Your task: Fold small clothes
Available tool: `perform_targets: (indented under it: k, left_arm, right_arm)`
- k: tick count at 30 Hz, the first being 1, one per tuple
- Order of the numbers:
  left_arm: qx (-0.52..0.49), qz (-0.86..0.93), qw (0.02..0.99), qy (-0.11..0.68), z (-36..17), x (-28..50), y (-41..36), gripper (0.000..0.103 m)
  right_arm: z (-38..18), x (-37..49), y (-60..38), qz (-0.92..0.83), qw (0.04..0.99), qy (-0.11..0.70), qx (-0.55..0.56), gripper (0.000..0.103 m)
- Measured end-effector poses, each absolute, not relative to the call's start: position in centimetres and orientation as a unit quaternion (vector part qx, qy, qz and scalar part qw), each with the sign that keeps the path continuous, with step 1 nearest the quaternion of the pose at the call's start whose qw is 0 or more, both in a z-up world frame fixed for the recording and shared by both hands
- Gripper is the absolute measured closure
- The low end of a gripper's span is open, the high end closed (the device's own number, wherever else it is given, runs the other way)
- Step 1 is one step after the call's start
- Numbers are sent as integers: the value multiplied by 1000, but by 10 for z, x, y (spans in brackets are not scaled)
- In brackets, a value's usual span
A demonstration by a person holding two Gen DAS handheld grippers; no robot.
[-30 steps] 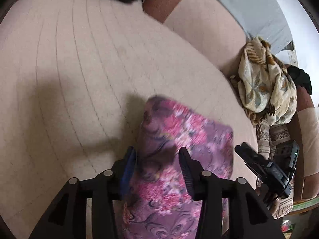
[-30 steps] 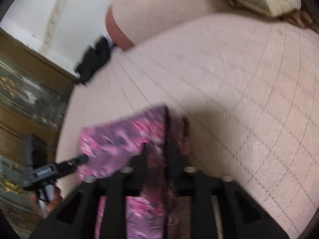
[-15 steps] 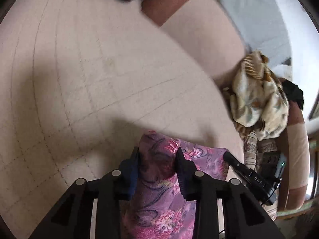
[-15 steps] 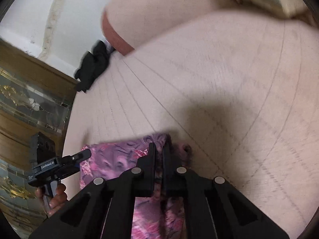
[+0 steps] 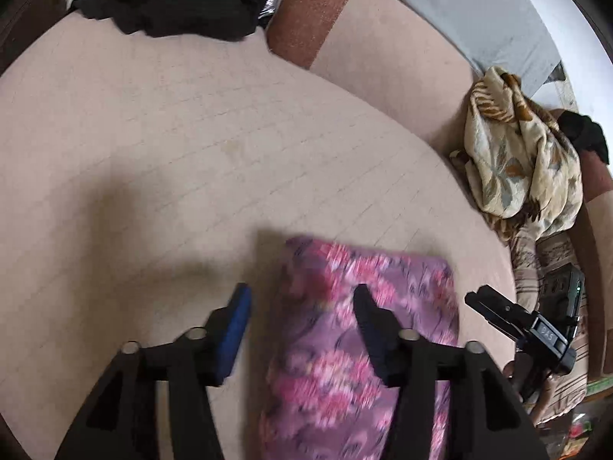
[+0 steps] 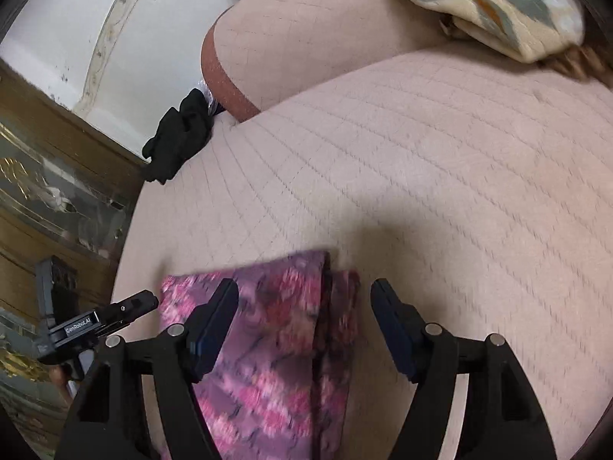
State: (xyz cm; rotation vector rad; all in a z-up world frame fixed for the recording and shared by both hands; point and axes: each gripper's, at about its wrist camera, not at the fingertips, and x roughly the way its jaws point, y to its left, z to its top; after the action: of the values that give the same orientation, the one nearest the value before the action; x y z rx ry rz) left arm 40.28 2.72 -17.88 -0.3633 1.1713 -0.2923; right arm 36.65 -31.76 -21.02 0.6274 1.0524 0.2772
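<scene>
Now both grippers, left gripper (image 5: pixel 300 306) and right gripper (image 6: pixel 304 301), spread wide; blurred floral cloth (image 5: pixel 356 329) seemingly flat beneath.

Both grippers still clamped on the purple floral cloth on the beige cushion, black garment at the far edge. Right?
Not quite. Both wrist views show the left gripper and right gripper open, jaws spread, released since a moment ago. The purple floral cloth lies on the beige cushion; the black garment is at the far edge.
</scene>
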Motion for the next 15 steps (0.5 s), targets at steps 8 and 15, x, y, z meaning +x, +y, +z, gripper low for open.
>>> perform_targets:
  k: [8,15]
  left_arm:
    - [-179,-133,779,586,-216,378,23,38]
    - [-255,-161,750,589,-230,393,30,66]
  right_arm:
    - [-253,343,-314,125,765,522,355,32]
    - [-257,366,-301,137,779,521,321,69]
